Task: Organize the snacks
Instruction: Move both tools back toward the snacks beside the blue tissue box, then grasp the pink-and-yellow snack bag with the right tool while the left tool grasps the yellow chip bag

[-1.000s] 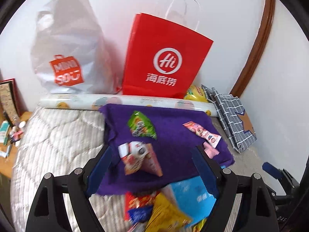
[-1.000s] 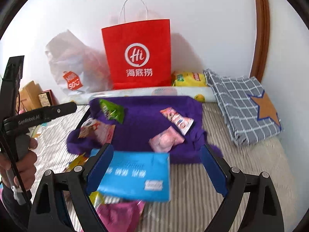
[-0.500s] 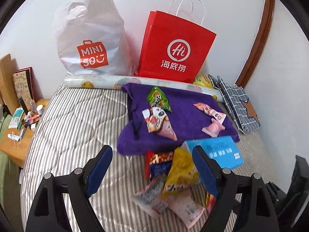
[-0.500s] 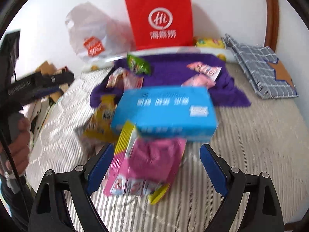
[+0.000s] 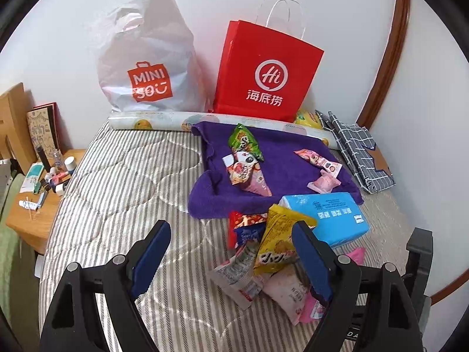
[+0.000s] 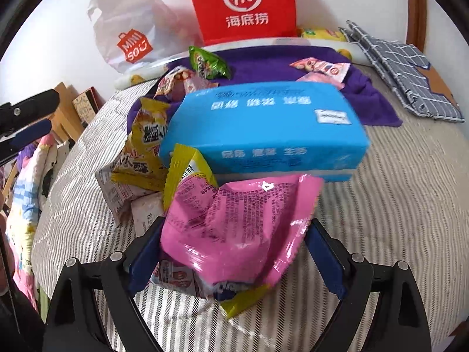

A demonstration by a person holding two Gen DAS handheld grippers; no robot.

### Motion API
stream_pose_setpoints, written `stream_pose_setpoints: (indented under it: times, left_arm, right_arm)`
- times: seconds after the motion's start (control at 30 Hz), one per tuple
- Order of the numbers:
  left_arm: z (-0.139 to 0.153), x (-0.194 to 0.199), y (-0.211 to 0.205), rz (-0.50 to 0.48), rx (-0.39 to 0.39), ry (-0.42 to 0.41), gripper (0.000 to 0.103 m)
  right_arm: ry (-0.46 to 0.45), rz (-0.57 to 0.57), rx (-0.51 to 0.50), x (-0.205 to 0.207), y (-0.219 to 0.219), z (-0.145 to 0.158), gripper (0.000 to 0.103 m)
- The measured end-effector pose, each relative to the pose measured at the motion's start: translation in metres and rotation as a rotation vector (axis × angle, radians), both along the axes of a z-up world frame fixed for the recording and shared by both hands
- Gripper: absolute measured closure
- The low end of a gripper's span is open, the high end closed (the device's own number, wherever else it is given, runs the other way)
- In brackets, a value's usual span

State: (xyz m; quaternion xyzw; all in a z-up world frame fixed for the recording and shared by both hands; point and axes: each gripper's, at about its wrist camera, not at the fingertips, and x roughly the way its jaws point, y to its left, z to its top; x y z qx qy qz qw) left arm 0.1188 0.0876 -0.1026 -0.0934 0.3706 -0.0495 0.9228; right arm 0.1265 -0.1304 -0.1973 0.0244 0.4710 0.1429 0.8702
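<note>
Fingers of the right gripper stand wide apart on either side of a pink snack packet; whether the blue pads touch the packet cannot be confirmed, since the wrapper hides their inner faces. The packet lies on the striped mattress, its far edge against a blue tissue pack. A yellow snack bag leans against the left side of the tissue pack.

Fingers of the left gripper are likewise spread wide with nothing between them, above the mattress beside the loose snack pile. In the left wrist view that pile includes a yellow packet, a red packet and a pale pink packet.

Beyond the pile, a purple cloth carries a green packet, a cone-shaped packet and two small pink packets. Against the wall stand a red paper bag and a white plastic bag.
</note>
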Motion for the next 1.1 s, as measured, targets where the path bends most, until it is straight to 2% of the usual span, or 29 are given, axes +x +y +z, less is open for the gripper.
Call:
stream_pose_setpoints:
  times: [0.03, 0.07, 0.23, 0.4, 0.63, 0.73, 0.93, 1.1]
  left_arm:
    - [-0.002, 0.0, 0.002, 0.004, 0.0, 0.004, 0.019]
    - [-0.004, 0.001, 0.004, 0.008, -0.001, 0.008, 0.019]
    - [-0.018, 0.003, 0.009, 0.021, -0.004, 0.05, 0.019]
    - [-0.03, 0.003, 0.005, 0.008, 0.006, 0.078, 0.019]
    - [-0.035, 0.007, -0.019, -0.069, -0.002, 0.078, 0.019]
    - [-0.038, 0.012, -0.032, -0.098, 0.023, 0.081, 0.019]
    - [-0.046, 0.023, -0.054, -0.149, 0.02, 0.095, 0.021]
    - [-0.049, 0.033, -0.067, -0.165, 0.008, 0.099, 0.022]
  right_arm:
    - [-0.001, 0.008, 0.0, -0.001, 0.002, -0.001, 0.018]
    - [0.001, 0.027, 0.014, -0.003, 0.003, -0.001, 0.029]
    - [-0.016, 0.042, -0.015, -0.009, 0.001, 0.004, 0.038]
    - [-0.023, 0.012, 0.024, -0.015, -0.02, 0.012, 0.039]
    - [-0.064, -0.034, 0.025, -0.02, -0.047, 0.027, 0.039]
    - [-0.079, -0.056, 0.021, -0.022, -0.061, 0.032, 0.038]
    - [-0.107, -0.1, -0.013, -0.025, -0.082, 0.037, 0.038]
    - [-0.104, -0.13, 0.002, -0.026, -0.099, 0.034, 0.038]
